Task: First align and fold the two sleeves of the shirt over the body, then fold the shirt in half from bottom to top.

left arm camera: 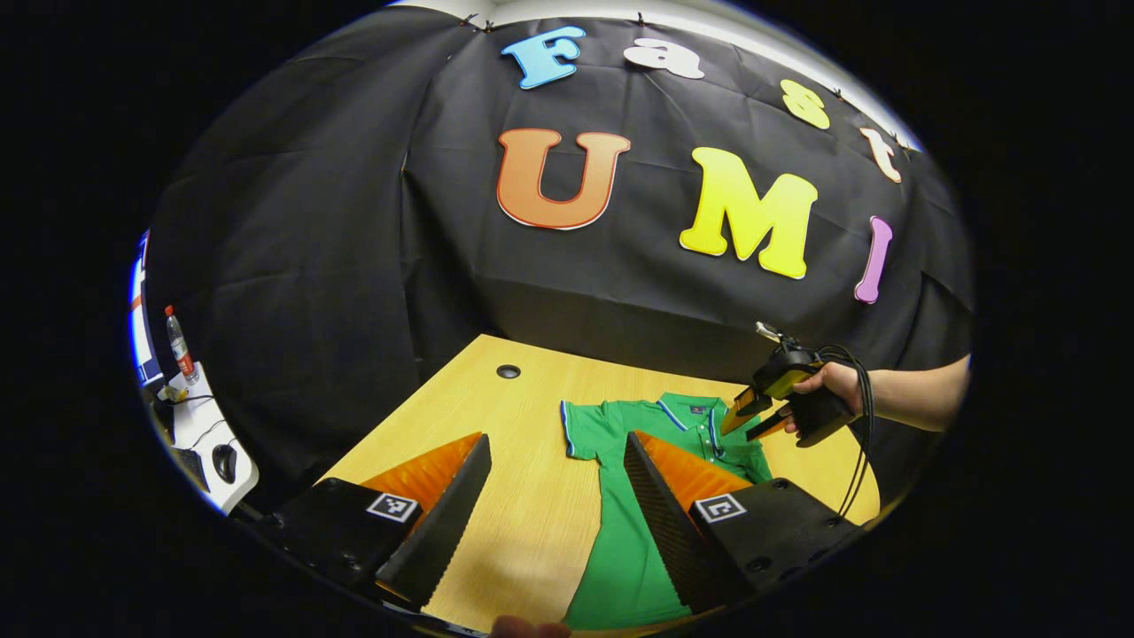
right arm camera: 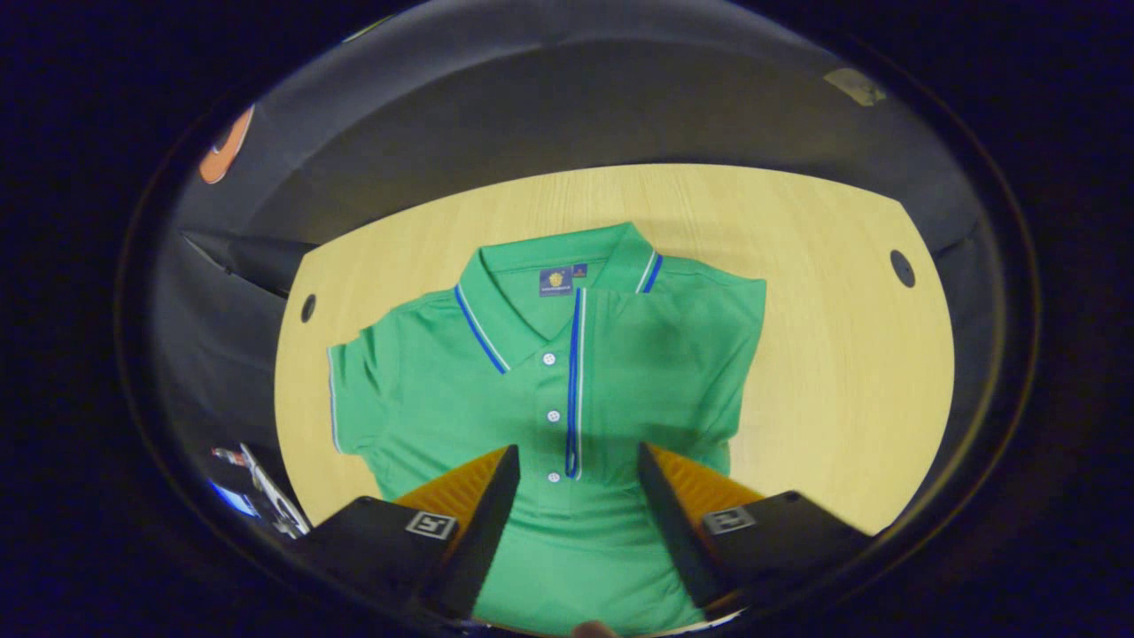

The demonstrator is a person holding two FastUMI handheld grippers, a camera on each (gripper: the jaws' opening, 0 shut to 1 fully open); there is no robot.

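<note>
Green shirt (right arm camera: 567, 381): flat on the bench (right arm camera: 842, 354), collar toward the wall, one sleeve apparently folded over the body. Right gripper (right arm camera: 571, 461): above the placket, fingers wide, empty. Left gripper (left arm camera: 558, 452): beside the shirt, fingers wide, empty.

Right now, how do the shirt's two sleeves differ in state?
In the right gripper view, the sleeve on the image left lies spread out flat on the table, its striped cuff showing; the sleeve on the image right is already folded in over the body, leaving a straight side edge. The spread sleeve sticks out past the shirt's outline; the folded one does not. Both are green and lie flat, and neither is held by a gripper.
</note>
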